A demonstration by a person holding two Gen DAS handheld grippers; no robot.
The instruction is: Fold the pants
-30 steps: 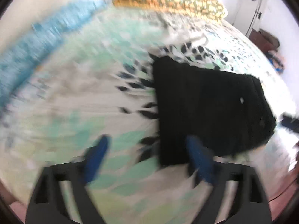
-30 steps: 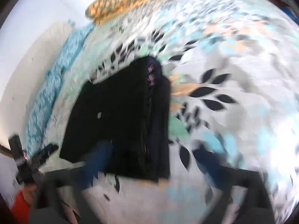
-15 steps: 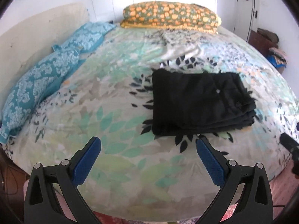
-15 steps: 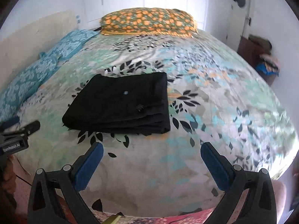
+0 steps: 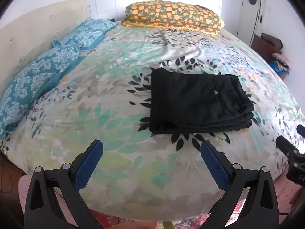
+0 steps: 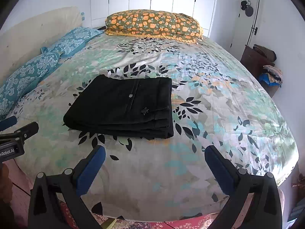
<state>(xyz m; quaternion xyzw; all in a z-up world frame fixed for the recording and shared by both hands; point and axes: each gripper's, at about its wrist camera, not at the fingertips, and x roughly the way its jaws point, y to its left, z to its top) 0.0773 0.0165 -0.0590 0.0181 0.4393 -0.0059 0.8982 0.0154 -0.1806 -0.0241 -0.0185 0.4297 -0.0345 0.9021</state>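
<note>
Black pants (image 5: 198,101) (image 6: 124,106) lie folded into a neat layered rectangle on the leaf-patterned bedspread (image 5: 106,103) (image 6: 219,105), near the middle of the bed. My left gripper (image 5: 151,148) hangs open over the bed's near edge, well short of the pants, nothing between its blue pads. My right gripper (image 6: 155,154) is also open and holds nothing, near the front edge, the pants ahead and slightly left. Each gripper shows at the edge of the other's view: the right gripper (image 5: 291,148) at the right, the left gripper (image 6: 17,133) at the left.
An orange floral pillow (image 5: 173,15) (image 6: 152,24) lies at the far end of the bed. Blue patterned pillows (image 5: 43,72) (image 6: 38,64) line the left side by a cream headboard (image 5: 34,28). A dark cabinet (image 6: 255,59) with piled clothes stands at the right wall. A patterned rug (image 6: 171,223) lies below.
Both grippers have pulled back from the pants toward the bed's near edge and levelled out. The blurred views have steadied. The pants lie unmoved.
</note>
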